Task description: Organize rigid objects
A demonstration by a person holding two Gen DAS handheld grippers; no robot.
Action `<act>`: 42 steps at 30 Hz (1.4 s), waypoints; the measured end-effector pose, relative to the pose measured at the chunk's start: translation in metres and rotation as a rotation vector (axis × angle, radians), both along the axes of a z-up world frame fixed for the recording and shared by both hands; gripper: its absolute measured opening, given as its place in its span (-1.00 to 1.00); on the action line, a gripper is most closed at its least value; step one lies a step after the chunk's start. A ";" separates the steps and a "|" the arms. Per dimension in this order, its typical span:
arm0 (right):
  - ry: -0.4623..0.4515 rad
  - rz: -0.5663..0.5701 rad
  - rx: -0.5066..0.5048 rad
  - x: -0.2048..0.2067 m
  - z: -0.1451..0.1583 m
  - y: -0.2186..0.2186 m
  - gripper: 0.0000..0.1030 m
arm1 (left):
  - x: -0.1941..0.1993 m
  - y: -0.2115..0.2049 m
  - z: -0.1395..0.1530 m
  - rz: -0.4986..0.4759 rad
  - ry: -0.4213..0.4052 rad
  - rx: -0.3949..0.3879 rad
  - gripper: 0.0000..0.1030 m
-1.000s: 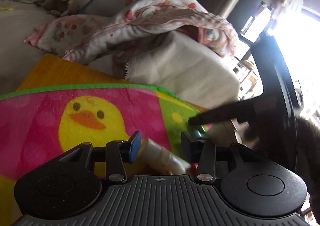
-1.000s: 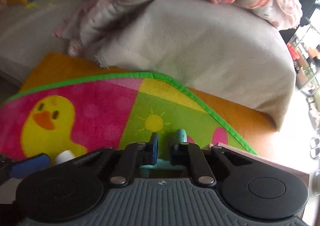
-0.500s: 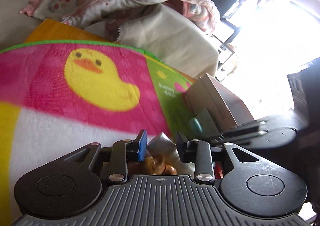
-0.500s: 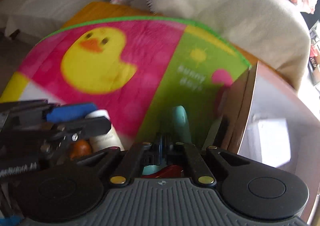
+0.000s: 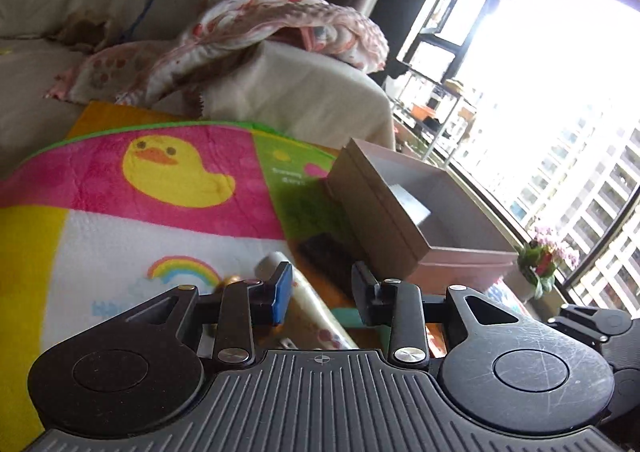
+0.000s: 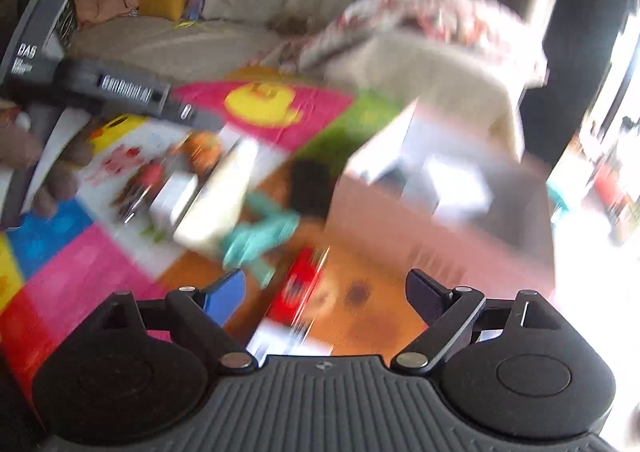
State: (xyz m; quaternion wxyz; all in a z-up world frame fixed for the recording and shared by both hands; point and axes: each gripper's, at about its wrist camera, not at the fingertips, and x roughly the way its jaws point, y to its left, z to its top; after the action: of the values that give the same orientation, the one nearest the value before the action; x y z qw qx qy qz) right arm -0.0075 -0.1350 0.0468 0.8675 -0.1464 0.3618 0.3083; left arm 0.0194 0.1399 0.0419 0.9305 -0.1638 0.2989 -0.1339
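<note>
Living room with a beige sofa (image 5: 60, 64) and a bright window (image 5: 560, 112) behind; duck-print play mat (image 5: 176, 172) spread underneath. Open pink cardboard box (image 5: 404, 212) on the mat's right side. Cream tube (image 5: 308, 308), teal plastic piece (image 6: 260, 236) and black object (image 5: 328, 256) lying on the mat just left of the box. Left gripper (image 5: 320, 292) low over the tube, jaws apart, gripping nothing. Right gripper (image 6: 324, 292) raised, jaws wide, empty; view badly blurred.

Strong daylight comes from the window (image 5: 560, 100) at the right and burns it out to white. The left wrist view is quite sharp, with fisheye bending at the edges. The right wrist view is heavily smeared by motion blur; the box (image 6: 440, 212) looks streaked.
</note>
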 end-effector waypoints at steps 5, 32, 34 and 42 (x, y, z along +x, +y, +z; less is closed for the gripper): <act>-0.018 -0.033 -0.027 -0.010 -0.029 -0.013 0.61 | -0.028 -0.051 -0.004 -0.118 0.016 0.128 -0.30; -0.066 -0.051 0.210 0.004 -0.019 -0.018 0.07 | -0.079 -0.092 -0.035 -0.161 0.094 0.288 -0.56; -0.028 -0.037 0.189 0.017 -0.024 0.001 -0.03 | -0.080 -0.094 -0.036 -0.169 0.078 0.296 -0.49; -0.004 -0.042 0.082 0.010 -0.041 0.001 -0.56 | -0.073 -0.099 -0.041 -0.167 0.023 0.274 -0.38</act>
State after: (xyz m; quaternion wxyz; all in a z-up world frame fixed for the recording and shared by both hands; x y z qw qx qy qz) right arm 0.0021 -0.1336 0.0056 0.8799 -0.1035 0.3501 0.3042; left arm -0.0541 0.0414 0.0009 0.9263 -0.0116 0.3376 -0.1671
